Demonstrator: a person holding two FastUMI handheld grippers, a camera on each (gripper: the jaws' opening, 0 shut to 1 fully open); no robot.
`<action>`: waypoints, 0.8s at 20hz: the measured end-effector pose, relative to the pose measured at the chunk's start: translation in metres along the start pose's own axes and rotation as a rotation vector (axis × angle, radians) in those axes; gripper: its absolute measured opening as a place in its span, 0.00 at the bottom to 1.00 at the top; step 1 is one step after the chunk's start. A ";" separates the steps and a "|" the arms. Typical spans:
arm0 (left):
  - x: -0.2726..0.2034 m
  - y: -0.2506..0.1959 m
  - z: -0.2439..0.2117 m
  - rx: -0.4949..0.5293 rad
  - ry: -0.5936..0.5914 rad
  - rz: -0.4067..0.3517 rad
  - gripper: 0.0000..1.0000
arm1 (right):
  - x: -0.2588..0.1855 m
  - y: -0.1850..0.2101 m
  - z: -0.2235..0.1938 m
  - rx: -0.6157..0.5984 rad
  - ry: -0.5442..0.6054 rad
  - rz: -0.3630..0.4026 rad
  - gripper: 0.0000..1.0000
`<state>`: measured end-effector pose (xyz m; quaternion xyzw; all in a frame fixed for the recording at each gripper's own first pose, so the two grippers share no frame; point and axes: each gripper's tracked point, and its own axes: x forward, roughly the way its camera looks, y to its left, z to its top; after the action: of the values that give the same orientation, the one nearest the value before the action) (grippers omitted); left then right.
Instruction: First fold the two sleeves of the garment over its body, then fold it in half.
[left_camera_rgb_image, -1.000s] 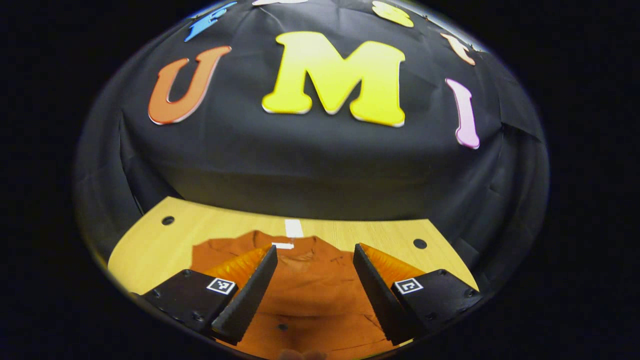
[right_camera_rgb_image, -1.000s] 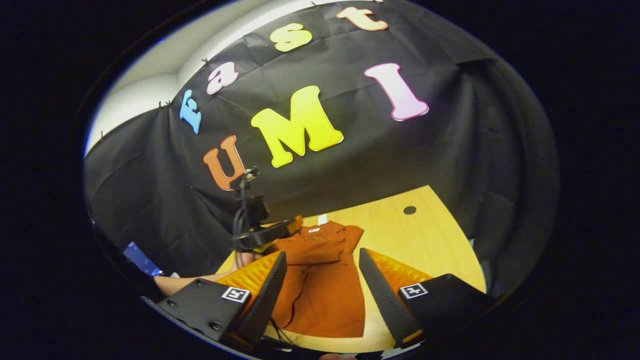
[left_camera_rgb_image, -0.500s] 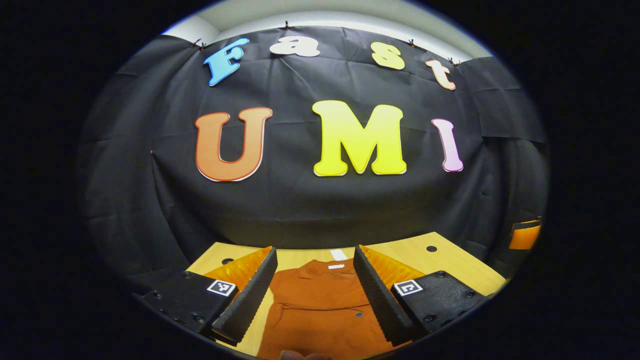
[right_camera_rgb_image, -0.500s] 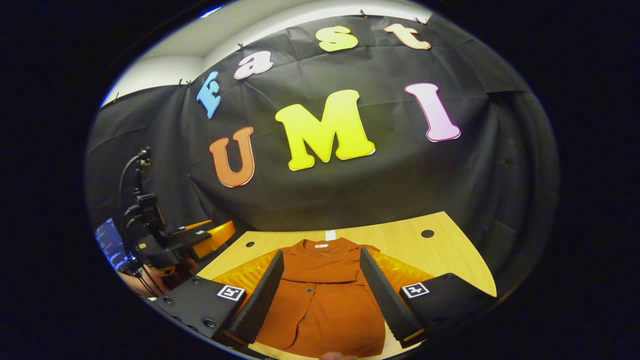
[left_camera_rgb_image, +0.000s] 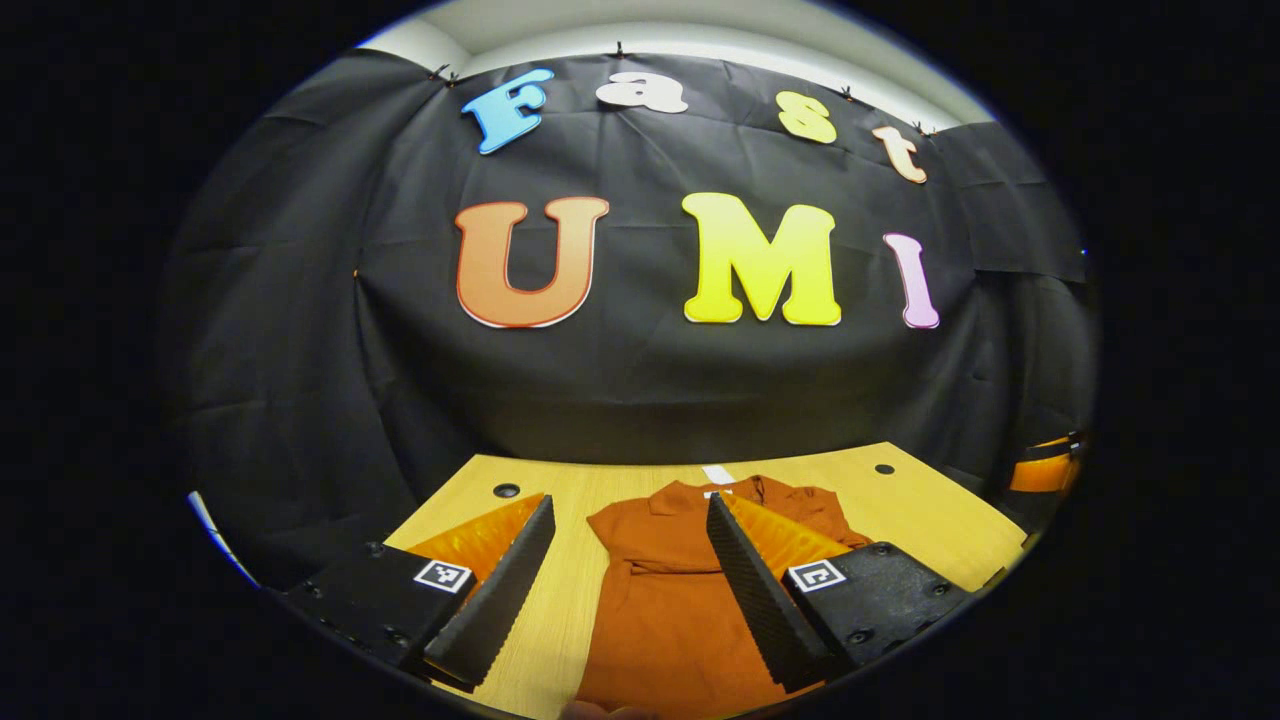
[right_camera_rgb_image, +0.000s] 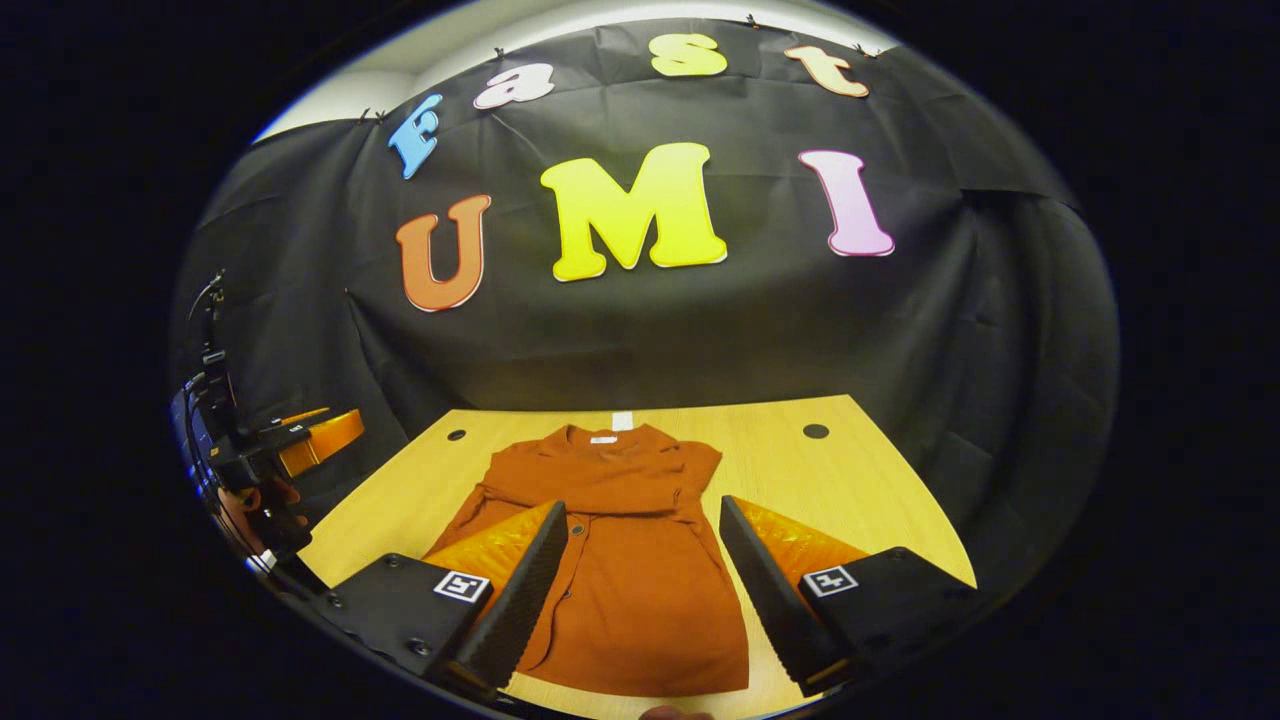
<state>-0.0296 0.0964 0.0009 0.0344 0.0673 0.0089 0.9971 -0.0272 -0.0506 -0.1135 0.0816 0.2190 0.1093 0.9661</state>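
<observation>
Rust-orange garment (right_camera_rgb_image: 620, 560) lay flat on the wooden table (right_camera_rgb_image: 860, 500), collar at the far edge near a small white tag (right_camera_rgb_image: 622, 421), hem toward the near side. Had both sleeves folded across the chest already, forming a band just below the collar, with a row of small buttons running down the front under it. Not folded in half yet. Looked the same in the left gripper view, garment (left_camera_rgb_image: 660, 610) stretched out on the table (left_camera_rgb_image: 930, 520) with the collar far and the body running toward the camera. Left gripper (left_camera_rgb_image: 630, 580) hung above the near part of the table, fingers spread wide with nothing between them, the right-hand finger (left_camera_rgb_image: 750, 590) overlapping the garment in the picture, the other over bare wood. Right gripper (right_camera_rgb_image: 640, 590) also spread apart and gripping nothing, hovering over the lower half of the garment. Off at the far left of the right gripper view, caught the left gripper (right_camera_rgb_image: 300, 445) again, off the table's left edge, with cables and a hand (right_camera_rgb_image: 245, 505) under it. Dark holes in the tabletop near the far corners (right_camera_rgb_image: 815, 431). Black cloth wall (right_camera_rgb_image: 640, 330) behind everything.
</observation>
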 end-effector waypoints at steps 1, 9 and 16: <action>-0.003 0.005 -0.013 -0.002 0.028 -0.002 0.99 | 0.001 0.001 -0.007 0.005 0.015 0.013 0.98; -0.044 0.020 -0.145 -0.080 0.399 -0.134 0.99 | -0.002 -0.057 -0.105 0.008 0.234 -0.056 0.98; -0.105 0.018 -0.234 -0.222 0.709 -0.227 0.99 | -0.020 -0.104 -0.190 0.094 0.416 -0.146 0.98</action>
<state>-0.1659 0.1280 -0.2147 -0.0867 0.4098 -0.0830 0.9043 -0.1103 -0.1351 -0.2958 0.0862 0.4238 0.0431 0.9006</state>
